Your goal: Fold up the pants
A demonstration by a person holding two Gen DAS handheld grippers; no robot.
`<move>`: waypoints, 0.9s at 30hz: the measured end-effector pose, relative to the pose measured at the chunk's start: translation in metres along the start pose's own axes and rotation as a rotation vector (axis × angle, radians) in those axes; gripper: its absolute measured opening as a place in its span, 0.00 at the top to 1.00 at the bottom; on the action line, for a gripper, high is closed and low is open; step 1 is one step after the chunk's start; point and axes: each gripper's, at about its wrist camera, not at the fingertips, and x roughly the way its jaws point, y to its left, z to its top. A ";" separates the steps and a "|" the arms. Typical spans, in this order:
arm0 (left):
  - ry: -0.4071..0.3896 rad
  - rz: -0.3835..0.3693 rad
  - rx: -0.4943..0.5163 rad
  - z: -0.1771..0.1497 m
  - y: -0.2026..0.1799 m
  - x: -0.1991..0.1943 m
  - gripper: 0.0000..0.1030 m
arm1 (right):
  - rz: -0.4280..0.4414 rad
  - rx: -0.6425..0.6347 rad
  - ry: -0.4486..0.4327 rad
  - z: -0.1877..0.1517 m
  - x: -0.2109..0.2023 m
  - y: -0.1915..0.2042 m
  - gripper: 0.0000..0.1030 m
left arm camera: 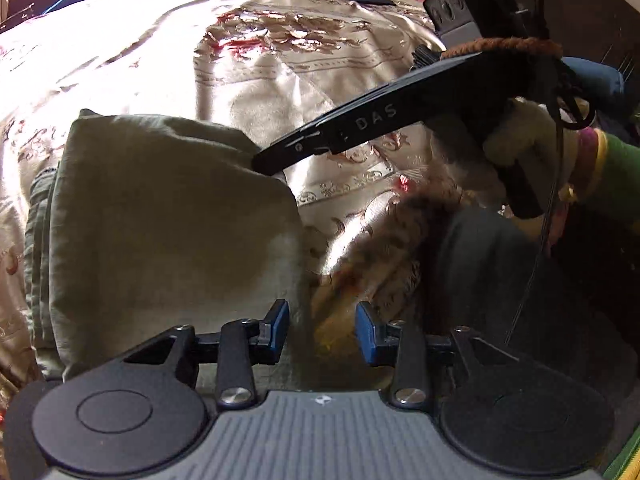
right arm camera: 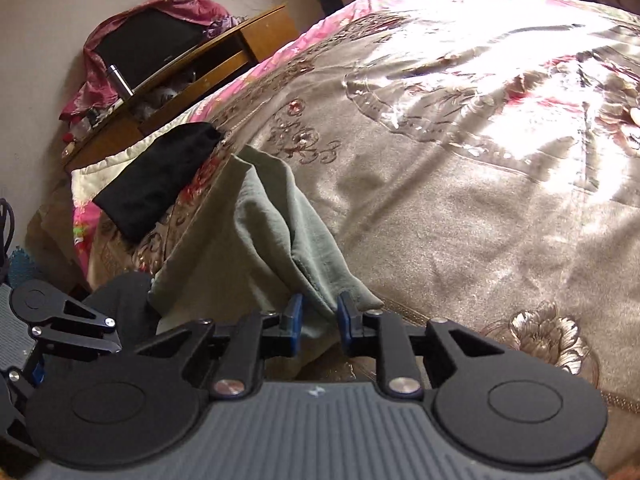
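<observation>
The olive-green pants (left arm camera: 172,220) lie folded in a thick stack on the bed's front edge. My left gripper (left arm camera: 322,330) is open, its blue pads at the stack's near right corner, holding nothing. My right gripper (left arm camera: 266,164) reaches in from the right and its tip touches the stack's far right edge. In the right wrist view the pants (right arm camera: 256,240) bunch between the blue pads of my right gripper (right arm camera: 319,320); the jaws stand apart with cloth in the gap.
A beige satin bedspread (left arm camera: 280,80) with floral embroidery covers the bed. A black cloth (right arm camera: 160,180) lies at the bed's edge. A wooden nightstand (right arm camera: 208,64) with clutter stands by the wall. A fur-trimmed sleeve (left arm camera: 384,248) hangs at the right.
</observation>
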 end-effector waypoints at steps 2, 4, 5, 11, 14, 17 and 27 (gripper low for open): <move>0.010 0.025 -0.015 -0.002 0.003 0.006 0.51 | 0.006 -0.057 0.018 0.000 0.004 0.006 0.65; 0.024 0.035 -0.029 -0.009 0.007 0.013 0.52 | -0.061 -0.120 0.029 -0.001 0.011 0.013 0.65; 0.028 0.033 -0.029 -0.012 0.008 0.015 0.51 | -0.084 -0.132 0.049 -0.001 0.014 0.012 0.65; 0.038 0.016 -0.043 -0.012 0.012 0.019 0.51 | 0.056 0.016 0.033 0.004 0.002 -0.012 0.71; 0.042 0.010 -0.048 -0.012 0.014 0.020 0.51 | 0.067 0.001 0.009 0.010 -0.006 -0.014 0.71; 0.046 0.009 -0.051 -0.010 0.015 0.021 0.51 | 0.031 -0.071 0.066 0.014 0.009 -0.010 0.83; 0.060 -0.009 -0.075 -0.010 0.021 0.022 0.51 | 0.022 -0.193 0.151 0.014 0.028 -0.004 0.83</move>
